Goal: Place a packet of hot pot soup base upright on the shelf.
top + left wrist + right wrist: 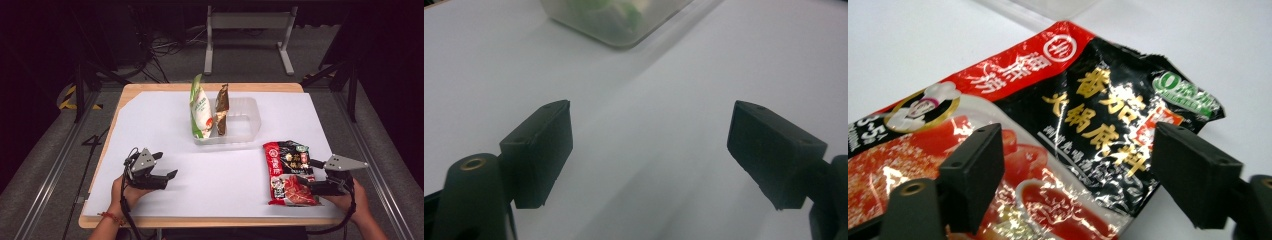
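White sheet covers the wooden table; clear plastic tub sits toward its far middle, with a green-white packet and a brown packet standing upright inside at its left end. Red-and-black sauce packet lies flat at right front, near the tub. Right gripper at the packet's right edge, jaws wide, one over the packet and one beyond its edge, contact unclear; left gripper over bare sheet at left front, jaws wide, holding nothing.

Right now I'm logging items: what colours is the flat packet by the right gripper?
Red and black packet with gold lettering, clearest in the right gripper view.
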{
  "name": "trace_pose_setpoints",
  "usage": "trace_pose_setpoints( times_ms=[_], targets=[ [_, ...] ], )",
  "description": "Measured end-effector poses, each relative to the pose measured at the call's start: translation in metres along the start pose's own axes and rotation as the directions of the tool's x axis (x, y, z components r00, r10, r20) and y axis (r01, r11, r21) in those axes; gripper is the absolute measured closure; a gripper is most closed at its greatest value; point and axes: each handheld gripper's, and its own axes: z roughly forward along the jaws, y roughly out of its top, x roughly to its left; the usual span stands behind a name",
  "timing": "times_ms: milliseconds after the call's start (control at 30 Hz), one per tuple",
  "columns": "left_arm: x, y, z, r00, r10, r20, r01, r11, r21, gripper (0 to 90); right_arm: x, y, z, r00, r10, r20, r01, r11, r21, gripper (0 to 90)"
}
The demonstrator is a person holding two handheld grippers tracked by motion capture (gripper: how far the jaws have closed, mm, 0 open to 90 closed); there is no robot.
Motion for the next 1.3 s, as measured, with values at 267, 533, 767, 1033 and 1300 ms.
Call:
trace_pose_setpoints(
  times_ms=[267,533,767,1033,1300],
  targets=[
    [0.002,0.0,0.002,0.9999,0.014,-0.006,-0.014,0.9998,0.015,17.4,-0.009,0.013,0.004,1.0,0.009,0.0,-0.009,1.0,0.007,26.1],
    [-0.001,0.001,0.003,0.9993,0.035,-0.014,-0.034,0.9991,0.025,16.7,-0.025,0.025,0.018,0.9995,0.031,0.004,-0.031,0.997,0.07,22.4],
    [-0.004,0.002,0.006,0.9978,0.066,0.008,-0.067,0.997,0.039,16.4,-0.051,0.042,0.034,0.996,0.089,0.007,-0.089,0.992,0.088,23.9],
    [-0.005,0.001,0.007,0.9968,0.08,0.001,-0.08,0.9953,0.055,16.3,-0.068,0.045,0.047,0.9893,0.146,0.008,-0.146,0.988,0.058,22.5],
    [-0.008,0.002,0.01,0.9957,0.093,0.002,-0.093,0.9935,0.066,16.3,-0.07,0.043,0.067,0.9883,0.153,0.0,-0.152,0.982,0.114,20.3]
  ],
)
